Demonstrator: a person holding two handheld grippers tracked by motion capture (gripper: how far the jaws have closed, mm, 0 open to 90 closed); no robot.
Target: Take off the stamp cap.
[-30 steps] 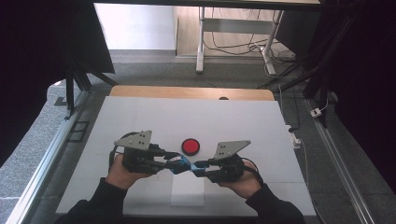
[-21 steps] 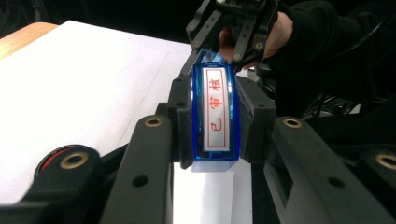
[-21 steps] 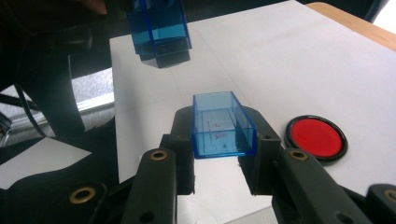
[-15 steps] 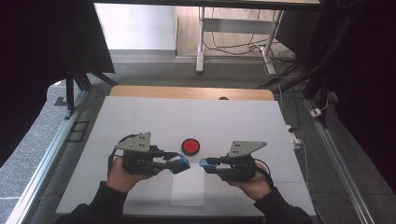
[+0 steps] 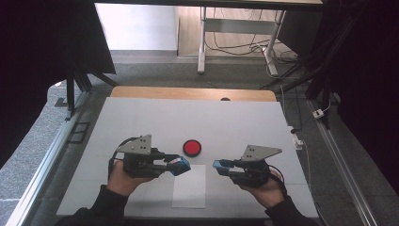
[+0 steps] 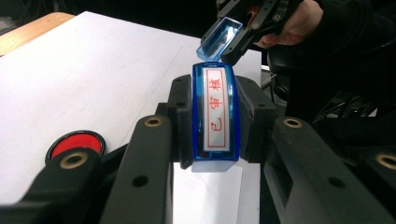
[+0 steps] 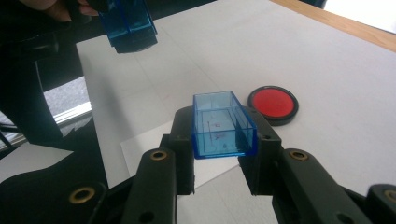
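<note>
Though already uncapped, not yet inked and not yet pressed to anything. On the white table (image 5: pixel 141 117): bare across most of its top, no print to be seen. On the paper sheet (image 5: pixel 189 193), lying flat at the near edge between the two hands: blank as far as can be told, so treat the impression as outstanding. Left gripper (image 5: pixel 175 165): clamped tight on the stamp body, held above the table to the left of the sheet. Right gripper (image 5: pixel 221 165): clamped tight on the removed cap, held well apart from the other, to the right of the sheet. Red ink pad (image 5: pixel 192 147): lid off, resting just beyond the sheet's far edge, untouched by either tool. Blue stamp (image 6: pixel 215 114): pinched by its long sides, printing face with red characters exposed and turned toward the opposite hand. Clear blue cap (image 7: pixel 222 123): empty, open end outward, pinched by its side walls. Judged done: cap separation. Judged remaining: inking on the pad, pressing onto the sheet, recapping.
</note>
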